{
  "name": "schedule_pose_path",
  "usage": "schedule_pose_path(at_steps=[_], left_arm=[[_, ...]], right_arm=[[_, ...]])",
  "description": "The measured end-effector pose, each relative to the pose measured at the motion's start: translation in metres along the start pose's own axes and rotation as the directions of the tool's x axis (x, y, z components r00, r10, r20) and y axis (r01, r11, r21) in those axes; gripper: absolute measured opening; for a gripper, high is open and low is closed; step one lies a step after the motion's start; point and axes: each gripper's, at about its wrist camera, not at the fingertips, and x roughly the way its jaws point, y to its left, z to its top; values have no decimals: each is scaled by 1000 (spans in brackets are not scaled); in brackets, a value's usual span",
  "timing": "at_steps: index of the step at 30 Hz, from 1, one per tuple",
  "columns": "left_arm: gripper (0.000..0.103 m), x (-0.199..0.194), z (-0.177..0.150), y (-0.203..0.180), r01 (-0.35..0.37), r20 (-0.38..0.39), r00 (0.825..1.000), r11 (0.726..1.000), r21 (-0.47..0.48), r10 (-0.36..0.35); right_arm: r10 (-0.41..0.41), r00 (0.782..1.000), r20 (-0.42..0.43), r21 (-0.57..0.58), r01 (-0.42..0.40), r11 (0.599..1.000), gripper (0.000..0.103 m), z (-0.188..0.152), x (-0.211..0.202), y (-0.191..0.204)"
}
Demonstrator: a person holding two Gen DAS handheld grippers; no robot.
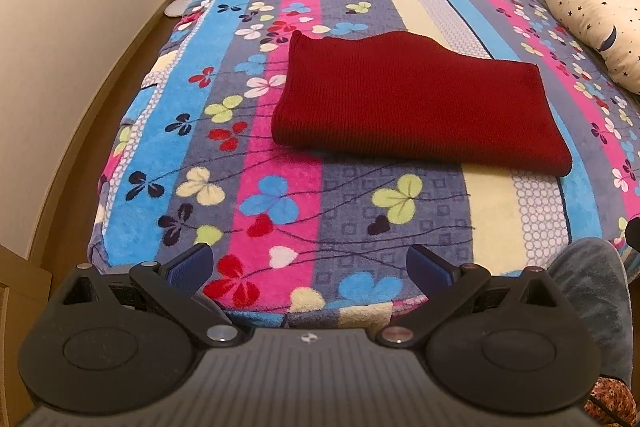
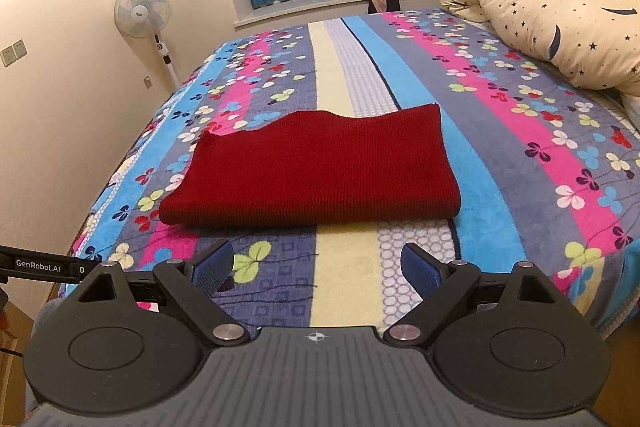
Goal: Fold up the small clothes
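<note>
Two grippers, both empty, and one dark red knit garment (image 1: 416,103) lying on the striped flowery blanket (image 1: 280,211) in front of us. We're parked at the near edge of the bed with the garment ahead of both claws, well clear of the fingertips, nothing touching it.

It already looks folded over into a fat rectangle, with a rounded fold along the near edge and a wavy back edge. Its long axis runs across our view, side to side, so we're facing its long side, not an end.

From the left gripper (image 1: 310,263) the garment sits ahead and off to the right; only its left corner is roughly in line with that claw. From the right gripper (image 2: 316,267) it's ahead and a bit to the left, more or less centred, and it looks closer in that view. So our guess is the right hand has the shorter reach to the near fold, and the left would take the left end.

Both claws are spread wide, blue pads (image 2: 214,265) far apart with just blanket showing between them. Neither holds anything.

If another fold is wanted, we'd reckon on grabbing the two short ends and bringing one across. The moon-and-star pillow (image 2: 560,27) is off to the right, well out of the way.
</note>
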Motion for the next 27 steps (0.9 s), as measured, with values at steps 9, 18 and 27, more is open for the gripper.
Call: schedule_pose_path(at_steps=[9, 18, 27], left_arm=[[103, 7, 2, 0, -8, -13, 1000, 1000, 2, 8], [103, 20, 7, 0, -20, -37, 999, 1000, 7, 21], [103, 44, 18, 3, -33, -83, 996, 999, -9, 33]], right_arm=[[1, 1000, -19, 6, -1, 1000, 91, 0, 7, -2], [-5, 999, -46, 39, 7, 999, 91, 0, 21, -9], [42, 998, -50, 318, -24, 948, 93, -4, 65, -48]])
